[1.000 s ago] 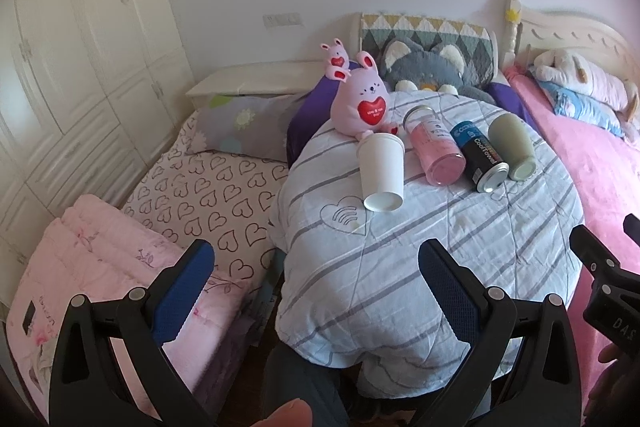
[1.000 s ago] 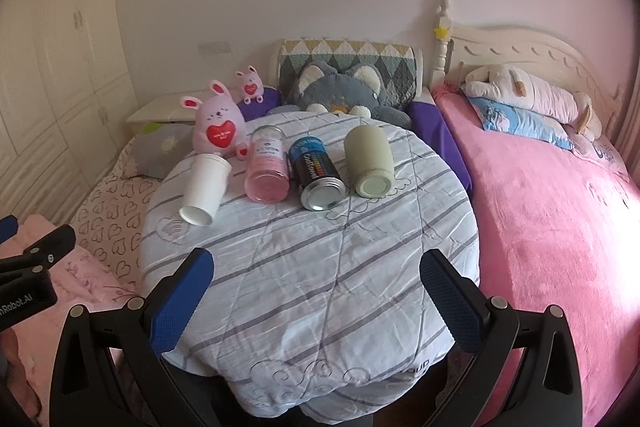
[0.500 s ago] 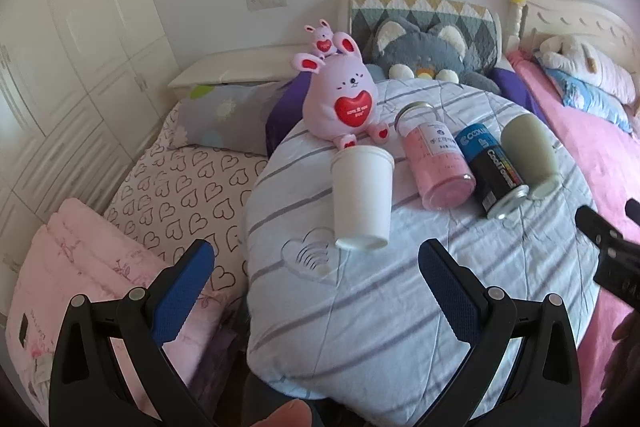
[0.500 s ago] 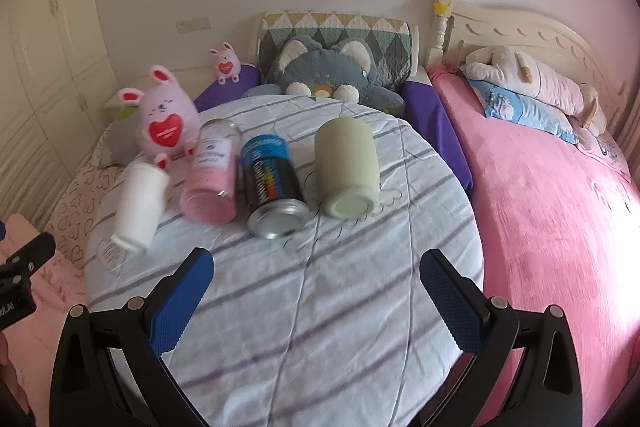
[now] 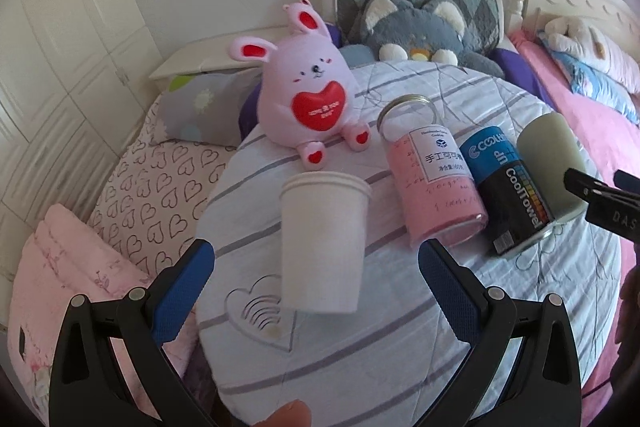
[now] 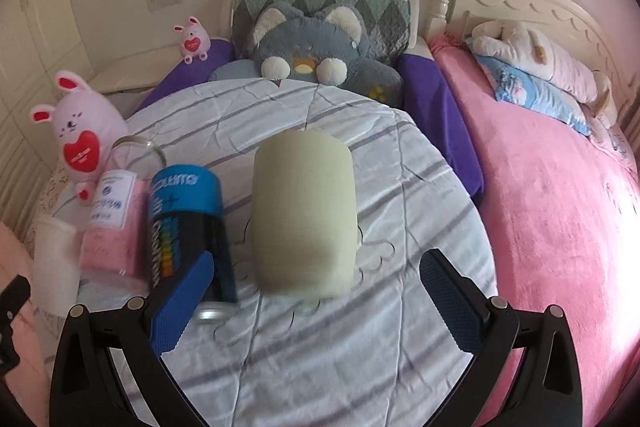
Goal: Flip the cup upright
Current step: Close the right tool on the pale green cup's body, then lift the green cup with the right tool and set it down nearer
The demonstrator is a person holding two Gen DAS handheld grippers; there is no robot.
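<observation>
A white paper cup [image 5: 322, 243] lies on its side on the round striped table [image 5: 400, 347], base toward the pink bunny; it also shows at the left of the right wrist view [image 6: 54, 259]. A pale green cup [image 6: 304, 215] lies on its side, also in the left wrist view [image 5: 550, 163]. My left gripper [image 5: 316, 287] is open, its fingers on either side of the white cup's near end. My right gripper [image 6: 316, 295] is open, just in front of the green cup.
A pink jar [image 5: 432, 183] and a blue-black can [image 5: 508, 187] lie on their sides between the two cups. A pink bunny toy [image 5: 308, 99] sits behind the white cup. A grey cat plush [image 6: 312, 47] and a pink bed [image 6: 560, 207] lie beyond.
Both grippers have moved forward toward the table. The white cup now sits between the left fingers and the green cup looms close before the right fingers. Nothing was grasped.
</observation>
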